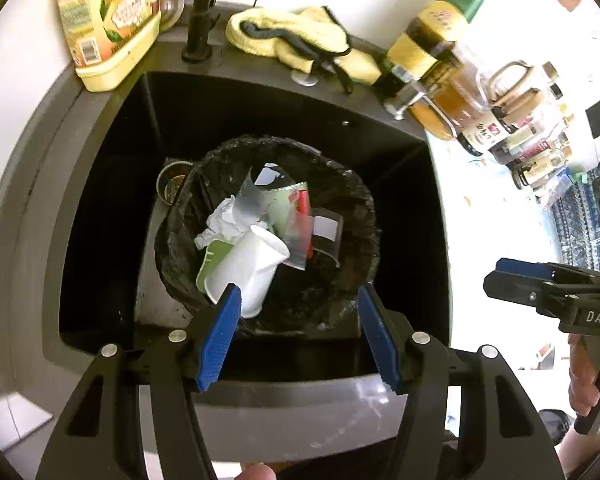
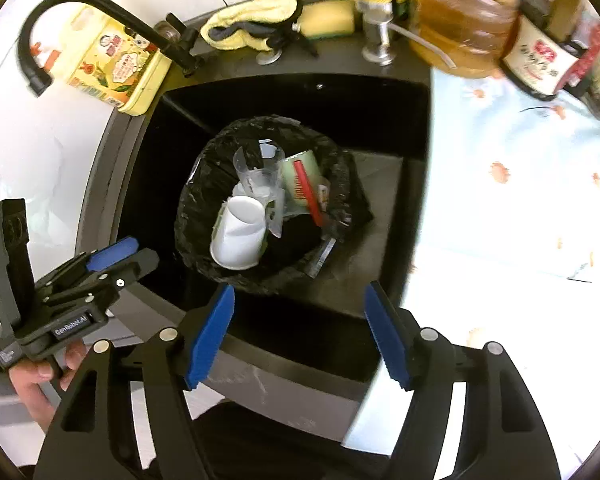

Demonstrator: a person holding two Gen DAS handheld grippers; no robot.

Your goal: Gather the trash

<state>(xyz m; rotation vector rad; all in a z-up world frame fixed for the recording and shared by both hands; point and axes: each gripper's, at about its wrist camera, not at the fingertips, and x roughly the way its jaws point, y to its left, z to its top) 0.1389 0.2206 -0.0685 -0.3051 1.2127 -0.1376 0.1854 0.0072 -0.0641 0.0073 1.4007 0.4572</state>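
White cup [image 1: 246, 268] lies tilted in the bin bag [image 1: 356, 204], mouth up-right, base toward the left gripper [image 1: 298, 308], both grippers wide, empty, right gripper [image 2: 298, 308] above the sink [image 2: 412, 128].

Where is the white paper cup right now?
In both wrist views, the white paper cup lies tipped on its side atop the trash inside the black-lined bin standing in the dark sink, beside crumpled white paper.

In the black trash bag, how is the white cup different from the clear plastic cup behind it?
The white cup is opaque; the clear plastic cup is see-through. The white cup lies on its side nearer the camera, on top of the pile; the clear plastic cup sits farther back, and its pose is harder to tell. Both are inside the black trash bag in the sink.
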